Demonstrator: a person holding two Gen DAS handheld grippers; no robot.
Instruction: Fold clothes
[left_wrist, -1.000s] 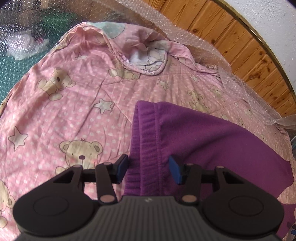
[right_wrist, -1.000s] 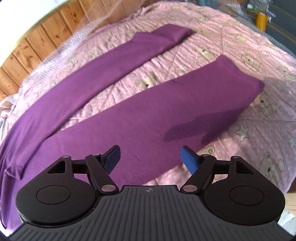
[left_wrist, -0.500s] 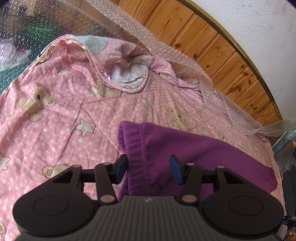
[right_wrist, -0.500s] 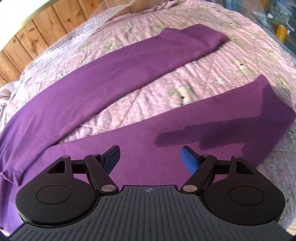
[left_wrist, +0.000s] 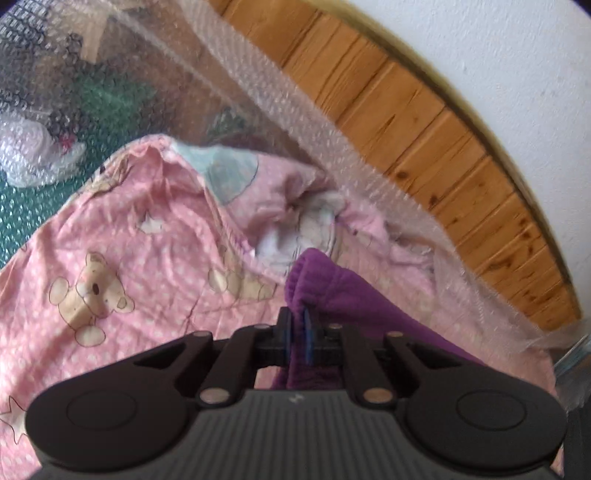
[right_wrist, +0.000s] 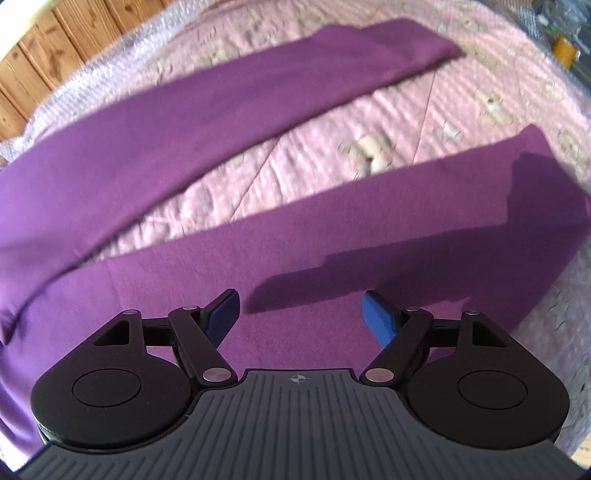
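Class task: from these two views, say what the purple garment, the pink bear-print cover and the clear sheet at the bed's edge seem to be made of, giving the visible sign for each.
Purple garment: soft matte knit, probably cotton jersey; its gathered band looks ribbed.
Pink bear-print cover: thin woven printed cloth, likely cotton; it creases finely and shows stitched quilting lines.
Clear sheet: bubble wrap, a glossy plastic film covered in small round cells.

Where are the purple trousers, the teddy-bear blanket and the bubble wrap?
purple trousers (right_wrist: 303, 258): right wrist view, middle of the nearer leg.
teddy-bear blanket (left_wrist: 147, 266): left wrist view, flat pink part beside a printed bear.
bubble wrap (left_wrist: 280, 103): left wrist view, clear sheet along the wooden wall.
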